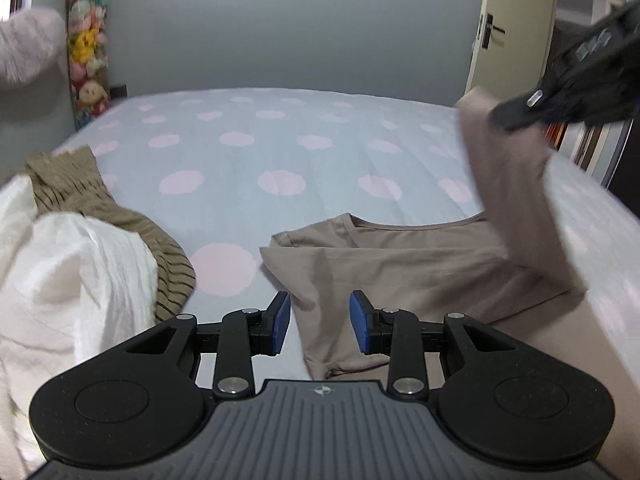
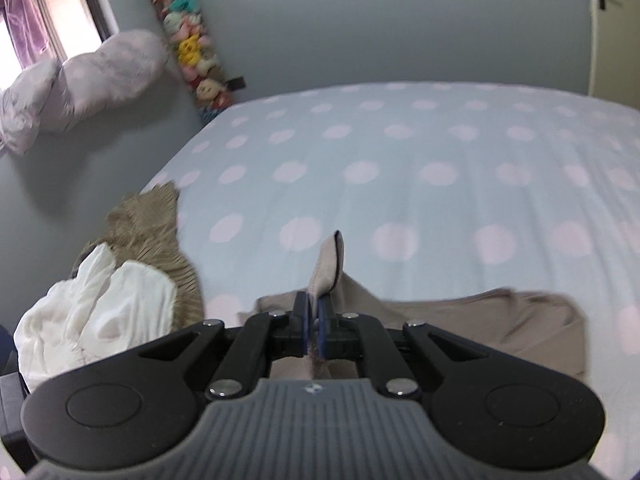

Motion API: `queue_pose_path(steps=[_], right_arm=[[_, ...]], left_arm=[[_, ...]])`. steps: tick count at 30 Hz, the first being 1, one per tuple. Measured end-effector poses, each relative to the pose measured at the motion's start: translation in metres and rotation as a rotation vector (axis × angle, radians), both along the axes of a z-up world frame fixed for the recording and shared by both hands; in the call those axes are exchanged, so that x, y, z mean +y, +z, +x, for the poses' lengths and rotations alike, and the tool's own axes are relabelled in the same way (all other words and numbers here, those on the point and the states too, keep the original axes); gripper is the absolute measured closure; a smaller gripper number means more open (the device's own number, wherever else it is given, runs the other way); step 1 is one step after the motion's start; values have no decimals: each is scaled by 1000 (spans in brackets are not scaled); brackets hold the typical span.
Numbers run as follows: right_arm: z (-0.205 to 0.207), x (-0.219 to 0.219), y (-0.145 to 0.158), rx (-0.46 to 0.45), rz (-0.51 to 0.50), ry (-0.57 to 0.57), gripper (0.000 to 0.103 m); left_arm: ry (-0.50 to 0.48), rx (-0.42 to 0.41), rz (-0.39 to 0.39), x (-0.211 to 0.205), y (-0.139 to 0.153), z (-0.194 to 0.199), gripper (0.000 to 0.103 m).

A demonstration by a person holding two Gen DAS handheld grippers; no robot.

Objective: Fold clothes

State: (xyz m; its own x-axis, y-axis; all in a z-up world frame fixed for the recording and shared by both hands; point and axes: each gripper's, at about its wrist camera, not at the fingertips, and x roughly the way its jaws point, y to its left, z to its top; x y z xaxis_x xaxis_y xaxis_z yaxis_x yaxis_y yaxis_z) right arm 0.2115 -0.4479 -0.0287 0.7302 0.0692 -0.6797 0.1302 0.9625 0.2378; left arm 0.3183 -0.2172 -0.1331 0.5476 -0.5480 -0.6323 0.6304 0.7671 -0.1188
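Claw right [image 2: 314, 320] pinching taupe shirt [image 1: 400, 256] sleeve | left claw [image 1: 320, 322] agape, seemingly holding nothing

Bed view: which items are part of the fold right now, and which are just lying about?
In the job:
beige top, flat on the bed
its sleeve, pinched in the right tongs
left tongs, open

Lying about:
white garment
striped olive knit
plush toys

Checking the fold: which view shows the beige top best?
The left wrist view: the beige top lies spread on the bed, neckline visible, one side lifted by the right gripper. The right wrist view shows mostly the pinched edge.
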Motion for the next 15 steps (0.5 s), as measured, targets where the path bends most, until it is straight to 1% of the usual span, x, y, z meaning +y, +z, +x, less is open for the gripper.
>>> queue_pose_path(steps=[2,5,9,11,15], right_arm=[[9,17,-14,24,6,20,97],[20,42,-37,73,0,55,97],[28,53,-62,126,18,73,90],[29,55,-69,138,28,81,89],[28,55,-70,136,12,87,78]], left_arm=[[9,25,-13,3,-2,4,73],[22,45,-7,6,-5,9,73],[38,75,-10,11,-11,14,73],[43,79,-14,11,-11,15,73],[43,79,-19,11,-10,14,73]])
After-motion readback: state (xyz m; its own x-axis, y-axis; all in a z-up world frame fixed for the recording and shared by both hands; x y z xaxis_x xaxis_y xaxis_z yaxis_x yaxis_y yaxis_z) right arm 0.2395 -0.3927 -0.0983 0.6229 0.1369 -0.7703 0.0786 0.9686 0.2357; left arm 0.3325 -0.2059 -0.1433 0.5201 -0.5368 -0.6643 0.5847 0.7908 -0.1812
